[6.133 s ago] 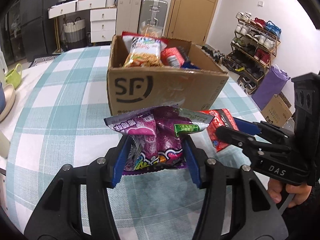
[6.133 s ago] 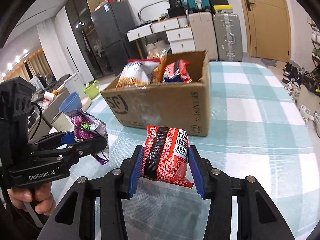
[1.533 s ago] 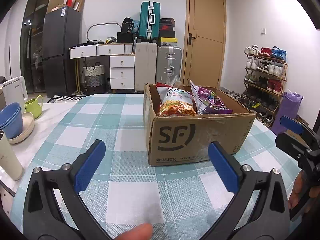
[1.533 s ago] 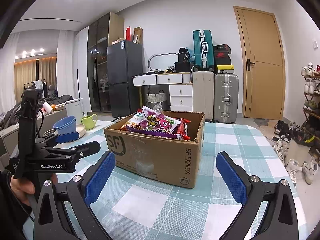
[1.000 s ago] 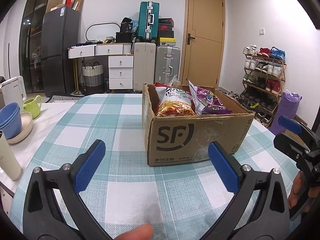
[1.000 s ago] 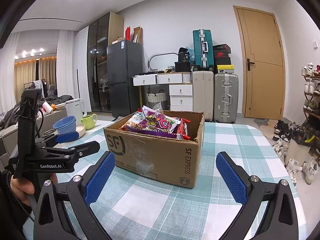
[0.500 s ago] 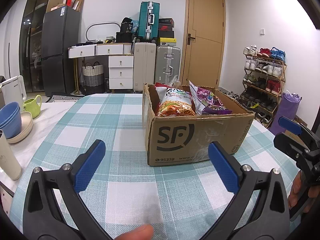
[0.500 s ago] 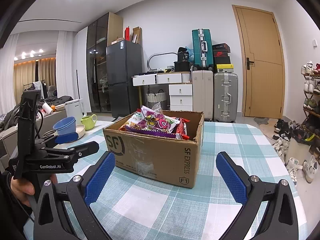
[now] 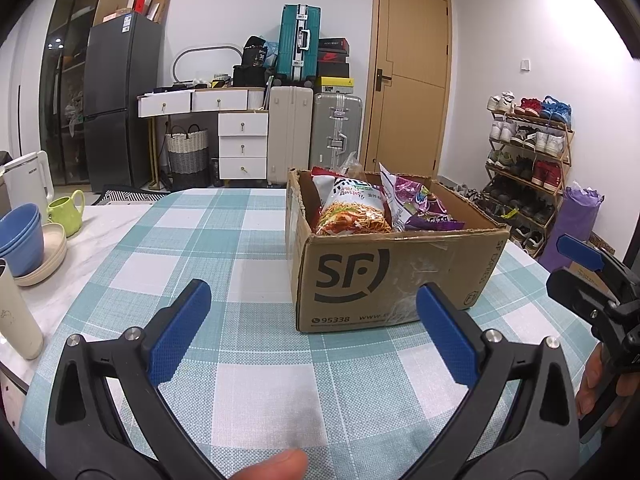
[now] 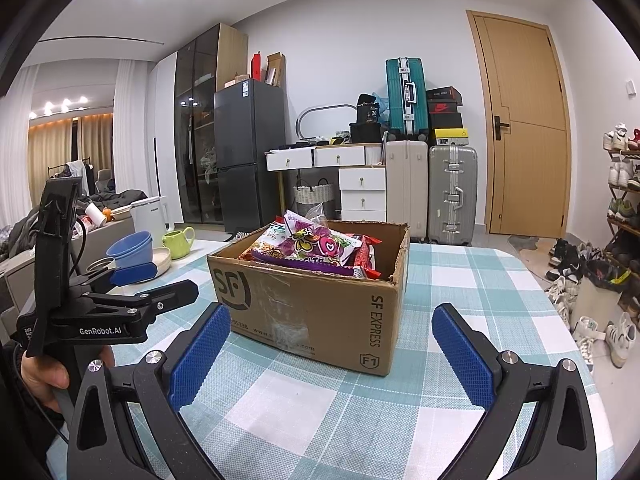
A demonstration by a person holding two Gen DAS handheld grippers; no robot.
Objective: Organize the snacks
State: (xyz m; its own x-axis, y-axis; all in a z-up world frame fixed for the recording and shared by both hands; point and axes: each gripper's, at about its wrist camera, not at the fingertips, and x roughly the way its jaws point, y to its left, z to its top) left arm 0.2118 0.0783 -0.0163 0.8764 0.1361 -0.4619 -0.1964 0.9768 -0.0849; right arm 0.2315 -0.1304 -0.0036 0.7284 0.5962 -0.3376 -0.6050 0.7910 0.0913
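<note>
On the left of the worktop (image 9: 256, 264), a stack of blue bowls (image 9: 18, 236), a green jug (image 9: 66, 210) and a pale tumbler (image 9: 16, 316) were seen close to the edge; a wide sweep of the left claw (image 9: 312, 332) toward that side could have knocked them off. The left claw was held wide open and empty, its blue pads (image 9: 180, 332) well apart, short of the cardboard box (image 9: 392, 272).

The box stood in the middle of the worktop, and the snacks were already inside it: a noodle packet (image 9: 352, 212) was propped upright, and a purple bag (image 10: 316, 248) was laid across the top, with a red packet (image 10: 362, 258) wedged beside it. The pile was judged to sit at or above the rim, so a nudge to the box wall, or a further packet pressed down on top, might have tipped the purple bag out. The thin, crinkly wrappers were also judged likely to slip or be crushed under a hard squeeze.

On the right, the right claw (image 10: 336, 348) was likewise spread wide and empty, near the box corner. No loose snack was visible on the checked cloth, so the sorting was judged nearly or fully done. With both claws close together in front of the box, a collision between them was a possible fault if both were advanced at once.
</note>
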